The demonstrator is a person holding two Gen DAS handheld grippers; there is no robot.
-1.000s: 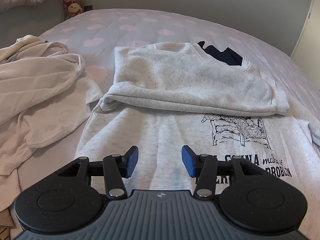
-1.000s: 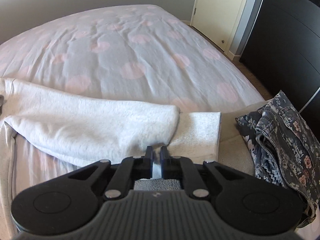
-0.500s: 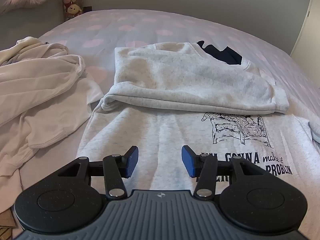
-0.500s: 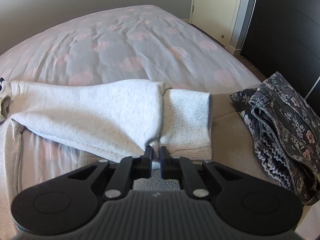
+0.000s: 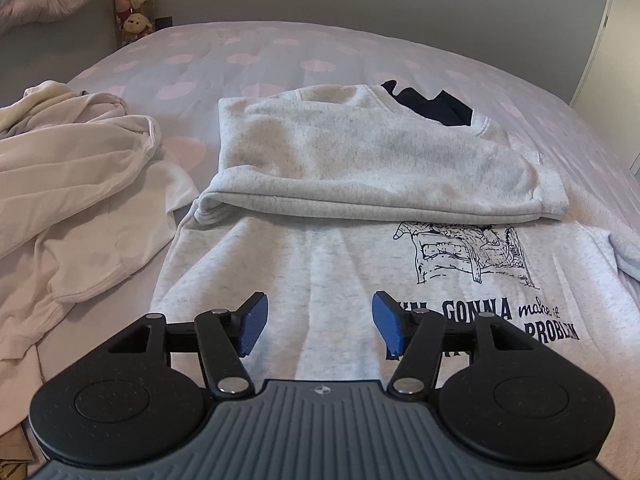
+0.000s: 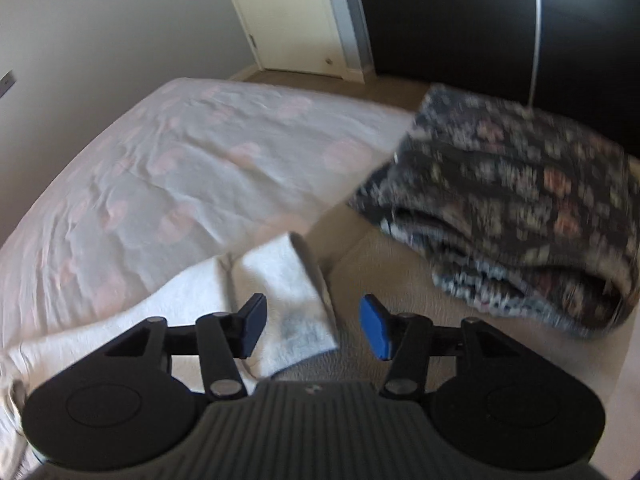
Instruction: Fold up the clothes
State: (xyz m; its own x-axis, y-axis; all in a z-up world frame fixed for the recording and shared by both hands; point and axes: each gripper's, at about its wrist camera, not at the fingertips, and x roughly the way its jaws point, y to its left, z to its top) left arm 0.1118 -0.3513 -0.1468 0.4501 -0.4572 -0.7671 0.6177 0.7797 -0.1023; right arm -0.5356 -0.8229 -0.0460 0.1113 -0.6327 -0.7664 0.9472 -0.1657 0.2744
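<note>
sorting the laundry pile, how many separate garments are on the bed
4 visible: grey printed sweatshirt in front, cream hoodie to its left, a dark garment peeking out behind its collar, floral dark garment at the right edge. More may be hidden.

Grey sweatshirt [image 5: 320, 280] front, navy print under the couch drawing [image 5: 468, 254]: "GONNA make it", next line "PROBLEM"; rest hidden by gripper, illegible.

wrist views, angled down, shared sweatshirt [image 5: 360, 168]
</note>
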